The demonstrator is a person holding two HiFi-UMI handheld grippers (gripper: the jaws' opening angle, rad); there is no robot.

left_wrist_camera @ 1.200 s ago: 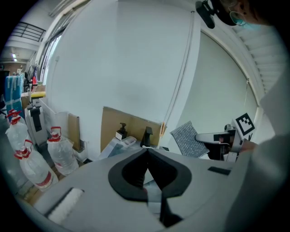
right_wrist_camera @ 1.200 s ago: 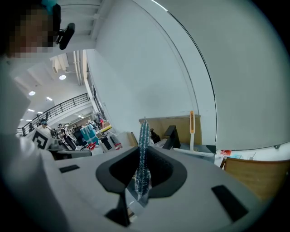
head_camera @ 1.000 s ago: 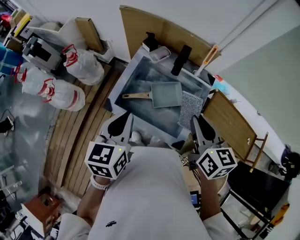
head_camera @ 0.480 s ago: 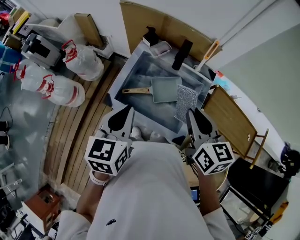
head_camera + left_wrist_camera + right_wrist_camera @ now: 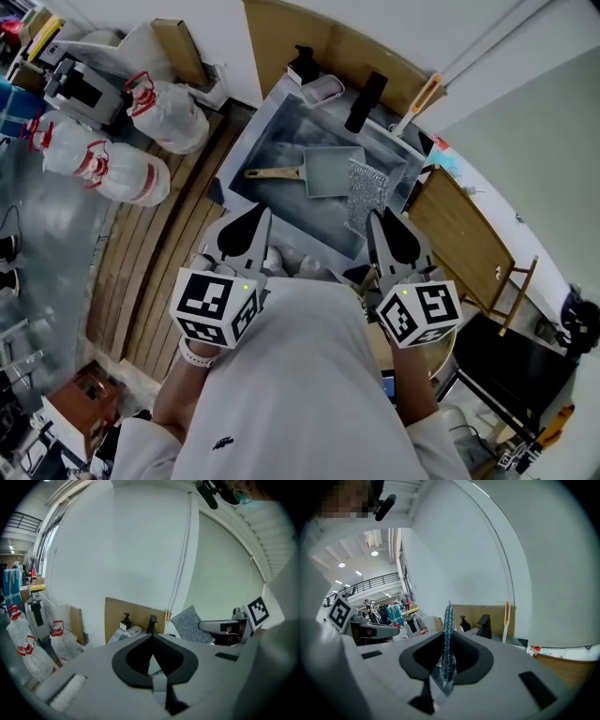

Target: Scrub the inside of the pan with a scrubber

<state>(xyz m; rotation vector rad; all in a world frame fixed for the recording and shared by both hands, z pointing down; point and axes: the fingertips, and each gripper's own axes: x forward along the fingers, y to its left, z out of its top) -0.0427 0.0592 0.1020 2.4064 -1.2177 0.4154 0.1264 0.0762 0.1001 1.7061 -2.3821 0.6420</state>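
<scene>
A square grey pan (image 5: pixel 332 172) with a wooden handle (image 5: pixel 272 172) lies inside the steel sink (image 5: pixel 260 141). My right gripper (image 5: pixel 375 217) is shut on a grey mesh scrubber (image 5: pixel 365 192), which hangs over the sink just right of the pan. In the right gripper view the scrubber (image 5: pixel 448 634) stands edge-on between the jaws. My left gripper (image 5: pixel 255 214) is shut and holds nothing, at the sink's near edge, below the pan handle. In the left gripper view its jaws meet in a point (image 5: pixel 152 637), and the scrubber (image 5: pixel 192 625) shows to the right.
A soap dispenser (image 5: pixel 302 66), a black faucet (image 5: pixel 366 101) and an orange-handled brush (image 5: pixel 422 101) stand along the sink's back. Cardboard (image 5: pixel 281 42) leans behind it. A wooden board (image 5: pixel 464 246) lies right of the sink. Large water bottles (image 5: pixel 103 169) sit at left.
My right gripper has carried the scrubber up and to the left, closer to the pan. The left gripper has shifted only slightly forward.
</scene>
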